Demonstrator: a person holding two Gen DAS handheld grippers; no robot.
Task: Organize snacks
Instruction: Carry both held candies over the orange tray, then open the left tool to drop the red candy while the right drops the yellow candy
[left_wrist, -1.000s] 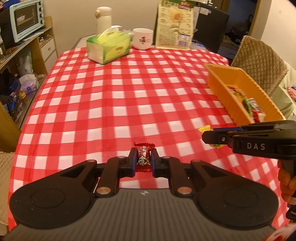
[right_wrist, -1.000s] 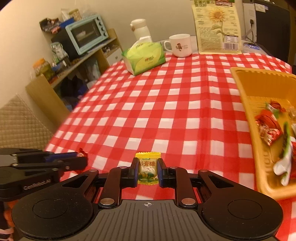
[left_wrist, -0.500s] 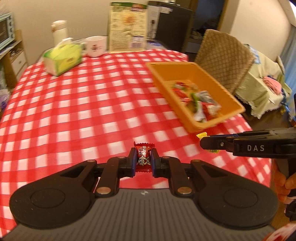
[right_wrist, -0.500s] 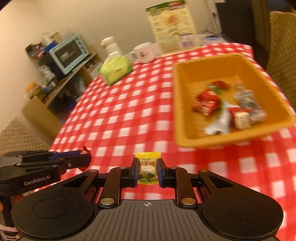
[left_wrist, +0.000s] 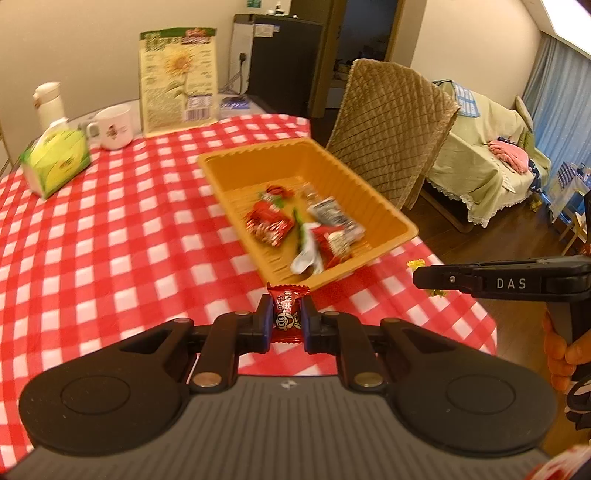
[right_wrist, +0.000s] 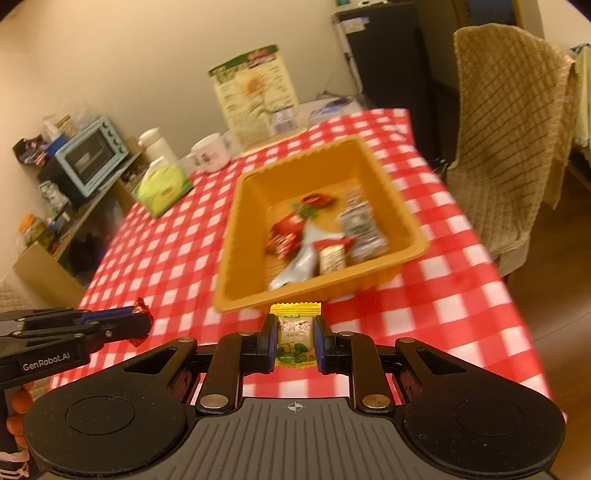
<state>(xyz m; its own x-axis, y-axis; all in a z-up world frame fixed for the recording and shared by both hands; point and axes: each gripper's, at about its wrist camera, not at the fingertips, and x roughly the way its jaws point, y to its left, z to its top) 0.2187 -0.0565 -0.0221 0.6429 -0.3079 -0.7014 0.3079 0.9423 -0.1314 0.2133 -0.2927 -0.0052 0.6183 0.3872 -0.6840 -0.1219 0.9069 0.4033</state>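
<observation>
A: What does the left tool hold?

B: Its jaws are clamped on a red candy, which stands upright between the pads at the bottom centre of the left wrist view. The wrapper's crimped top edge pokes up above the fingers.

A: And the right tool?

B: It is closed on a yellow candy, with a green picture low on the wrapper. It sits at the bottom centre of the right wrist view, upright as well.

A: Where is the orange tray?

B: In the left wrist view it lies in the middle of the frame on the red checked desk, its near rim just above the red candy in the picture. In the right wrist view the tray fills the centre and its near wall stands just above the yellow candy. Whether either candy is over the tray or short of it cannot be told.

A: What is in the tray?

B: Several wrapped snacks, red, silver and white ones, heaped toward its near end. They are blurred.

A: Anything else on the desk?

B: At the upper left of the left wrist view stand a green tissue box, a white mug and a sunflower seed bag. A quilted chair stands beside the tray at the desk's edge, upper right.
</observation>
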